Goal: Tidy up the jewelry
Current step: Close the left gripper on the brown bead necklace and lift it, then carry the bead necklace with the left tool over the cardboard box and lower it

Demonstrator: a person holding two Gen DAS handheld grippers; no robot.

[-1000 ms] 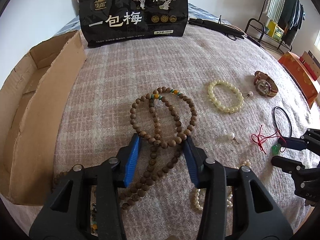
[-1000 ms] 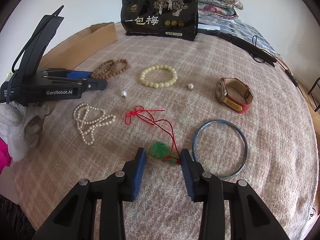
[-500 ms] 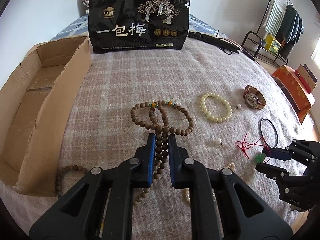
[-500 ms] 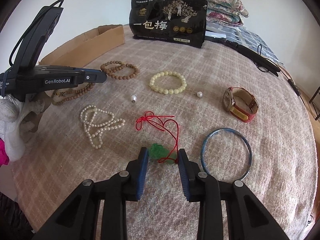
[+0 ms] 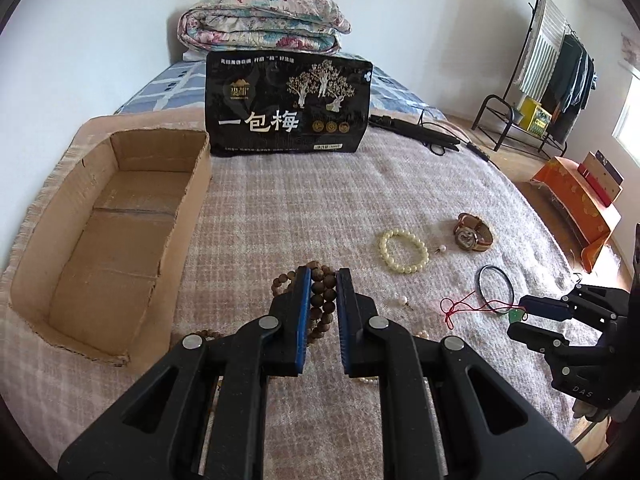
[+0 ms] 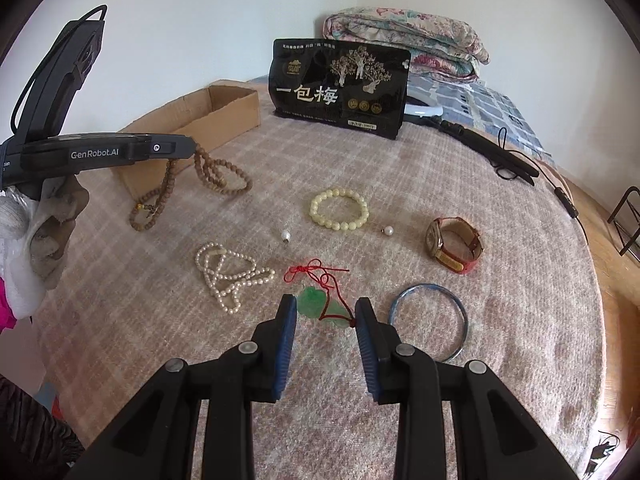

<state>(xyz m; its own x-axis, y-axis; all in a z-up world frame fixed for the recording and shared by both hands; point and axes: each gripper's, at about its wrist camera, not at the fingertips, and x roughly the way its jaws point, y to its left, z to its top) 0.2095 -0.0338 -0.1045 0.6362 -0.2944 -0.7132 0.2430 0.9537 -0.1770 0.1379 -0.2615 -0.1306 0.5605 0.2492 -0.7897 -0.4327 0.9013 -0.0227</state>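
Blanket (image 5: 280,208) underfoot: from the left wrist, left gripper (image 5: 323,276) pinches the brown beads (image 5: 322,300), box (image 5: 120,216) by the left edge. From the right wrist, right gripper (image 6: 325,307) spread around the jade pendant (image 6: 320,304), mid-blanket.

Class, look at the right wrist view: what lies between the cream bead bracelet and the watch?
A single loose pearl lies between the cream bead bracelet and the watch, on the blanket.

The blanket (image 6: 400,184) is pinkish-beige with a pale check. On it, near the black bag (image 6: 340,88) with white lettering and gold trees: brown wooden beads (image 6: 216,172), a cream bracelet (image 6: 339,209), white pearls (image 6: 224,272), a green pendant (image 6: 320,307) on red cord, a blue bangle (image 6: 430,322), and a plain tan box (image 5: 108,236).
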